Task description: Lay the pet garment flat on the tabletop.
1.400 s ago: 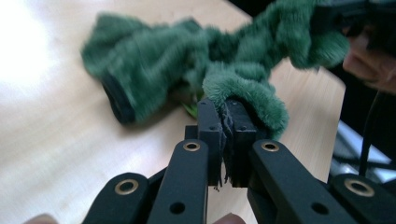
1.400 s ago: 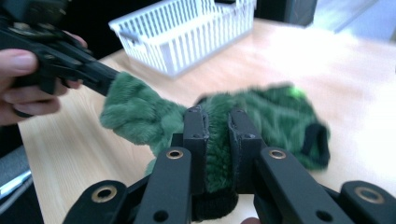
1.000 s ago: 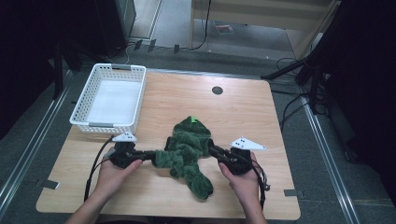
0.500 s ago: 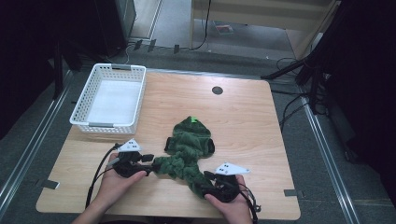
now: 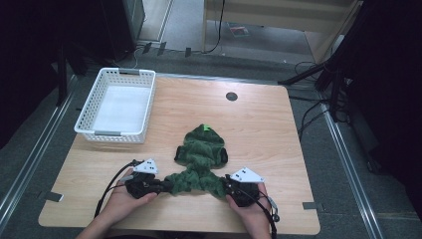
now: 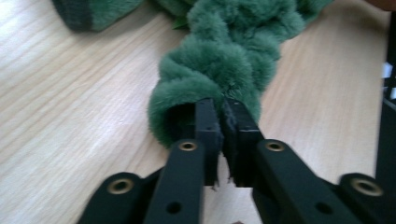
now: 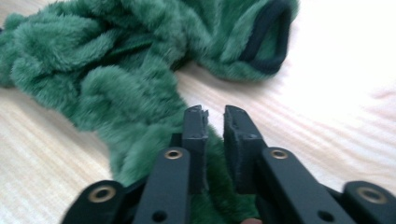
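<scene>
left gripper (image 6: pixel 223 109) jaws pinched tight on one end of fuzzy dark-green plush garment (image 5: pixel 201 159). right gripper (image 7: pixel 215 122) jaws slightly parted with green plush between them (actual grip on it unclear). garment bunched on light wooden table (image 5: pixel 259 124) near front edge, stretched between both grippers. white plastic lattice basket (image 5: pixel 118 105) at far left, well apart.
</scene>
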Available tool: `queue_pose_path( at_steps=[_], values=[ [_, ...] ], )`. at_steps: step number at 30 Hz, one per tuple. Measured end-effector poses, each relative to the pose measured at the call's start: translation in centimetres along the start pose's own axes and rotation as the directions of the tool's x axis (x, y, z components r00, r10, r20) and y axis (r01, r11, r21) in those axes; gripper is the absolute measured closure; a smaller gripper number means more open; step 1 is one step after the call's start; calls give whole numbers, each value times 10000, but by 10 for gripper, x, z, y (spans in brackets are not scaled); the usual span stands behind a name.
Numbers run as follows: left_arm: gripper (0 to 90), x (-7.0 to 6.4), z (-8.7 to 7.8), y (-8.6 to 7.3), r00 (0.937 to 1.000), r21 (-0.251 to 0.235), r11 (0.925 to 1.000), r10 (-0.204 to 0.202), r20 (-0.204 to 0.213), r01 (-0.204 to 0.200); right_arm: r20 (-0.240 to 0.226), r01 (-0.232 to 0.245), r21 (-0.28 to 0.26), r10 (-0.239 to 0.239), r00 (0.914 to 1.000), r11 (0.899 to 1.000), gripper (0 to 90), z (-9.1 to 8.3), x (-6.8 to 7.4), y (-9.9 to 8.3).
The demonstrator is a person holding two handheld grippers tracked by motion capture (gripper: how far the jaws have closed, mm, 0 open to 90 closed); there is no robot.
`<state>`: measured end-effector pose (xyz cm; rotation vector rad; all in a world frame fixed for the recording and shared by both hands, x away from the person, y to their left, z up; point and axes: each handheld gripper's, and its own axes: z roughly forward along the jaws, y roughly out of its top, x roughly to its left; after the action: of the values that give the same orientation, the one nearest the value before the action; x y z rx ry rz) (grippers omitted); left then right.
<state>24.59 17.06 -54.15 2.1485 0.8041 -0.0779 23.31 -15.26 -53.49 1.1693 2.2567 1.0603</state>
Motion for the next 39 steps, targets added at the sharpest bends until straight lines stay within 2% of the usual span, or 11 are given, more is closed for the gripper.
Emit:
queue_pose_path(
  at_steps=[3, 6, 10, 12, 13, 17, 20, 25, 31, 35, 39],
  values=[
    [612, 5, -4, 2, 9976, -771, 9957, -472, 497, 510, -24, -24, -482, 23, 10000, 9988, 706, -8, 0, 5],
    [524, 14, -6, 11, 9908, -1525, 9797, -1344, -158, 1304, -240, -228, -1198, 201, 9995, 9925, 663, -13, -7, 21],
    [496, 28, -2, 30, 9625, -2499, 9455, -2439, -1187, 2087, -386, -986, -1678, 934, 9949, 9809, 654, 2, -27, 55],
    [492, 29, 3, 37, 9491, -2903, 9235, -2937, -1140, 2509, -764, -1589, -1500, 1488, 9859, 9758, 622, 23, -39, 76],
    [490, 26, 6, 39, 9505, -2921, 9222, -2935, -1023, 2533, -1058, -1788, -1304, 1656, 9805, 9752, 591, 39, -43, 89],
    [481, 11, 16, 36, 9703, -2277, 9603, -1966, -1413, 1614, -1493, -2329, -505, 2232, 9633, 9712, 573, 84, -45, 119],
    [481, 7, 16, 24, 9705, -2113, 9630, -1986, -1365, 1674, -1327, -2722, 363, 2746, 9524, 9616, 583, 111, -41, 132],
    [507, 6, 12, 6, 9755, -1810, 9692, -1890, -1127, 1669, -97, -2055, 1813, 2107, 9775, 9617, 653, 143, -34, 128],
    [604, 3, 17, 4, 9825, -1483, 9809, -1439, -1181, 1258, 408, -2216, 1778, 2178, 9751, 9588, 747, 155, -44, 137],
    [608, 6, 18, 4, 9828, -1387, 9811, -1502, -1072, 1348, 673, -2347, 1974, 2257, 9719, 9518, 761, 168, -51, 151],
    [605, 8, 18, 3, 9812, -1497, 9772, -1663, -975, 1507, 733, -2294, 1699, 2198, 9728, 9584, 767, 180, -56, 159]
  ],
)
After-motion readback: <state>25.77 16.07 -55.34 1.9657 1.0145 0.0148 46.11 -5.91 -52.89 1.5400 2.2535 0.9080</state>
